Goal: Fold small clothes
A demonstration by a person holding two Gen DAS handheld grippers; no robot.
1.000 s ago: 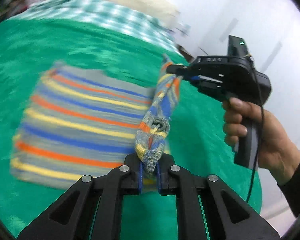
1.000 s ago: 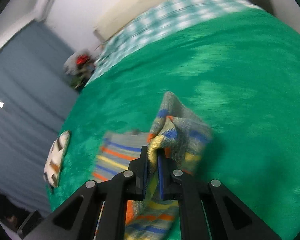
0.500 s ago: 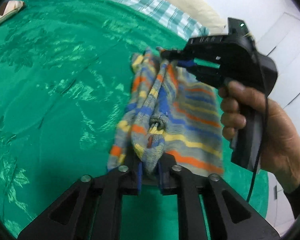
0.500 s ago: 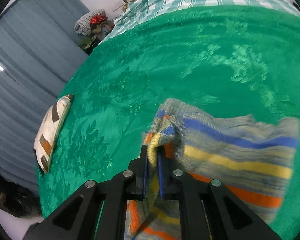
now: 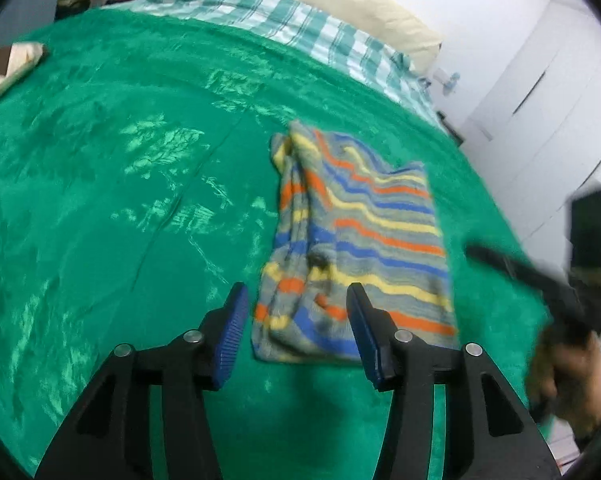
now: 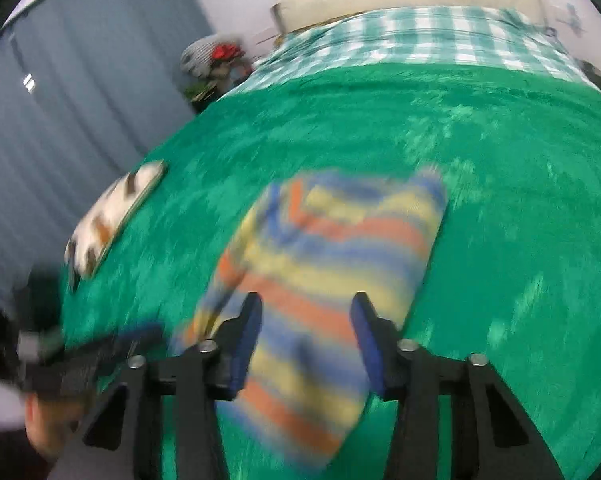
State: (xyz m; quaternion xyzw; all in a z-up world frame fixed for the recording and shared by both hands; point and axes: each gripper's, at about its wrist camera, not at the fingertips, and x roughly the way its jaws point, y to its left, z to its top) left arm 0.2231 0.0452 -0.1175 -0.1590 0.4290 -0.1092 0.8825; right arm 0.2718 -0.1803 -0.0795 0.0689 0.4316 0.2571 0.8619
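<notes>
Striped knit garment (image 5: 356,240) folded over on itself, lying flat on the green bedspread (image 5: 100,200), right of centre, with a bunched ridge along its left side. Left gripper (image 5: 296,320) just short of the near edge, jaws just opened and parted to a moderate width, blue pads clear of the cloth, nothing pinched. Right gripper (image 6: 306,340) likewise just opened, moderately parted over the near part of the garment (image 6: 320,272); view blurred, no grip on the fabric apparent. In the left wrist view, right gripper (image 5: 480,254) a blurred shape off the right side, in a hand (image 5: 568,384).

Likely step: release after a fold. To finish well: back both grippers out low and straight without snagging the knit, then flatten the bunched left ridge and square the corners before any further fold. Risk: loose yarn catching on a pad and dragging the layer open.

Checked sheet (image 5: 300,28) at the far end, patterned pillow (image 6: 112,220) at far left. No readable writing or brand anywhere.
</notes>
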